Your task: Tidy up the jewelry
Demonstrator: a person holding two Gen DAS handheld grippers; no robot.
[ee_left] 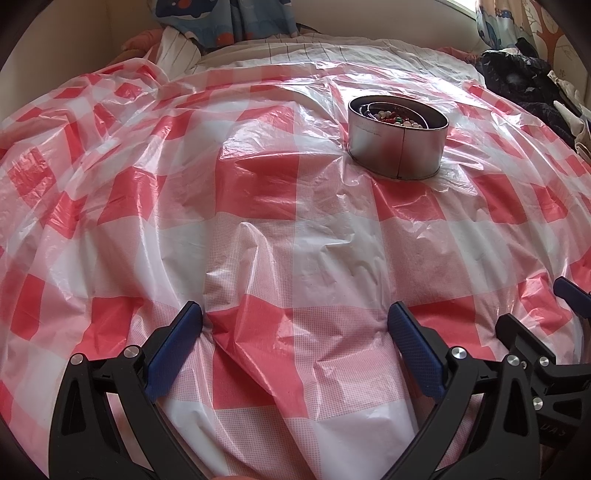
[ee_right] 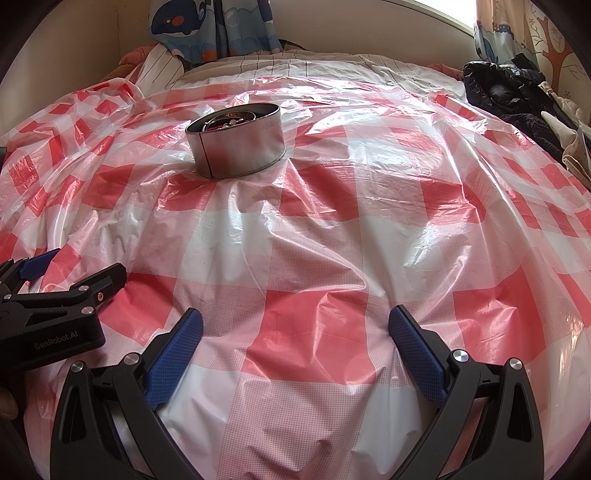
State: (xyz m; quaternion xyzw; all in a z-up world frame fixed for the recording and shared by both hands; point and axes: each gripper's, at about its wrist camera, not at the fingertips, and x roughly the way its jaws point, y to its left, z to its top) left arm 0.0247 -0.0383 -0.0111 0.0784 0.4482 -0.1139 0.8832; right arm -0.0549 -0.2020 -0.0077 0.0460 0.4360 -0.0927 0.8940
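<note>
- The metal tin (ee_left: 397,142) sits upright on the red-and-white checked plastic sheet (ee_left: 258,229) spread over a bed, at about 1 o'clock in the left wrist view and 11 o'clock in the right wrist view, so it lies roughly between the two lines of sight and well ahead of both tools.
- Inside the tin, beaded jewelry (ee_left: 393,119) shows as pale, red and green beads; it seems gathered there as the container for the sorting, and I see no loose pieces on the sheet.
- The left gripper (ee_left: 295,325) has its fingers spread wide with nothing between them, low over the sheet at 6 o'clock, likely a resting pose away from the tin.
- The right gripper (ee_right: 295,328) is likewise wide and empty; from the left view part of it appears at 4 o'clock, just beside the left one.
- The soft bed lets the tin sink slightly, puckering the plastic around its base, so a push could tip or slide it.
- A dark bundle of clothing (ee_right: 509,96) lies at 2 o'clock, well apart from the tin; a whale-print curtain (ee_right: 210,29) hangs at 12 o'clock.
- Nothing stands between either tool and the tin; only wrinkled, slippery plastic lies on the way.
</note>
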